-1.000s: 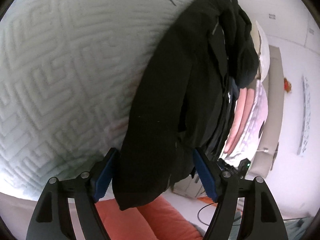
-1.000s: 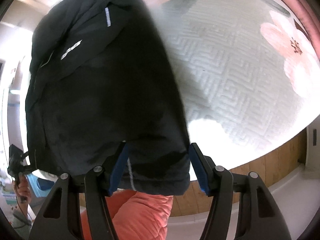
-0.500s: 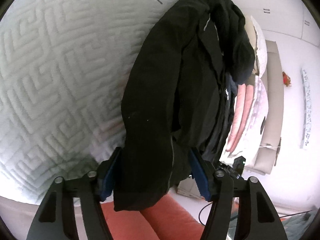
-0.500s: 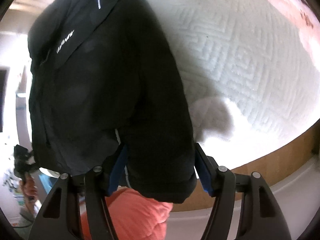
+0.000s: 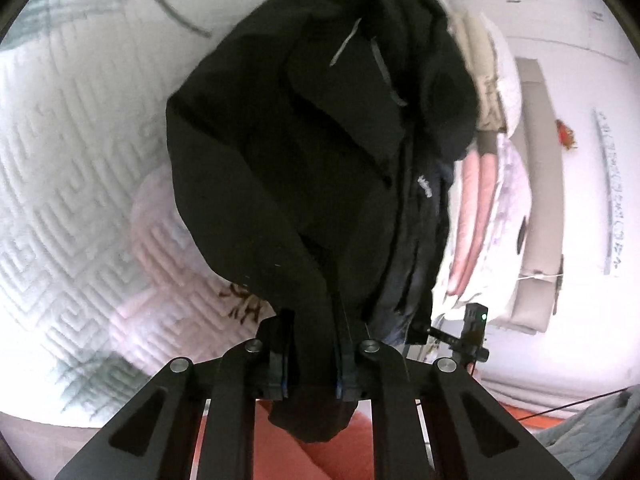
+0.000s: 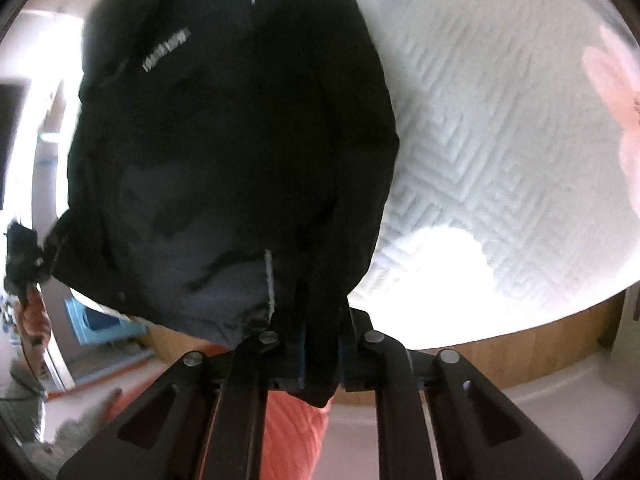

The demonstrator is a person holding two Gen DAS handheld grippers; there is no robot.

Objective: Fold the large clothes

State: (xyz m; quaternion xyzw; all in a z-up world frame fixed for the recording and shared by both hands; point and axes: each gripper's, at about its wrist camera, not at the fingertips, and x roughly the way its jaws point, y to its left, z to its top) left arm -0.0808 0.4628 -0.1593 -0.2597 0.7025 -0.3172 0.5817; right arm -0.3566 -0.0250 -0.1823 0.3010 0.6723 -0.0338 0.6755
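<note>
The black jacket [image 5: 304, 168] is a dark, matte, bulky garment with thin grey reflective strips on its upper folds and a small pale printed logo near one seam; in the right wrist view the same jacket [image 6: 224, 152] shows a white logo across its upper panel and a short pale stripe near its lower hem. It lies bunched on the white quilted bedcover [image 5: 72, 184], directly ahead of both grippers.

The left gripper [image 5: 312, 364] has just been closing and now clamps a gathered end of the jacket, the blue pads pressed into the cloth, with a tail of fabric hanging below the jaws. To its left spreads the bedcover with a pink flower print and green stems; to its right stand stacked pink and white bedding [image 5: 484, 200] and a pale wall.

The right gripper [image 6: 320, 356] has also just been closing and pinches a fold of the jacket's lower edge. To its left the other handheld device [image 6: 20, 252] shows small and dark; below sits orange cloth [image 6: 292, 432]; to its right lie the bedcover [image 6: 500, 152] and a wooden bed edge [image 6: 500, 364].

The jacket's long axis runs away from each gripper, its gripped end nearest and its hood end farthest.
</note>
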